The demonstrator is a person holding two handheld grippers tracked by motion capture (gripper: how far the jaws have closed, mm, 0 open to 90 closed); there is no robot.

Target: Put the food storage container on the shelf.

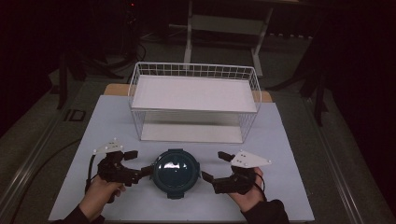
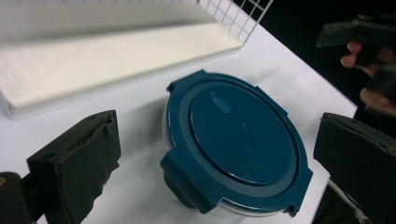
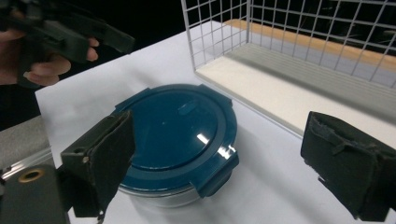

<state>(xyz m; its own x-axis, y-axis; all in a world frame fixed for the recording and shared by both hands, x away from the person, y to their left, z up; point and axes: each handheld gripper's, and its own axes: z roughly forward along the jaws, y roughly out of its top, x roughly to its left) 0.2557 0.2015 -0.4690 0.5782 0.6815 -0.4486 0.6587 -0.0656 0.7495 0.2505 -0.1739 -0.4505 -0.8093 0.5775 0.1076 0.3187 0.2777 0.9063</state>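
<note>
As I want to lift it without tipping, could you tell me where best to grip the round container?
Probably by the rim of the container, one gripper from each side: it is round, low and wider than one jaw opening, with the left gripper and right gripper already flanking it.

Round teal lidded container (image 1: 176,171) sits upright, closed.

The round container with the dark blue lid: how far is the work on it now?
Done: nothing visible; the round container sits lidded on the white table, before the wire rack. In hand: the left gripper and right gripper flank it, jaws open, gripping nothing. Left: probably grasping and moving it.
</note>
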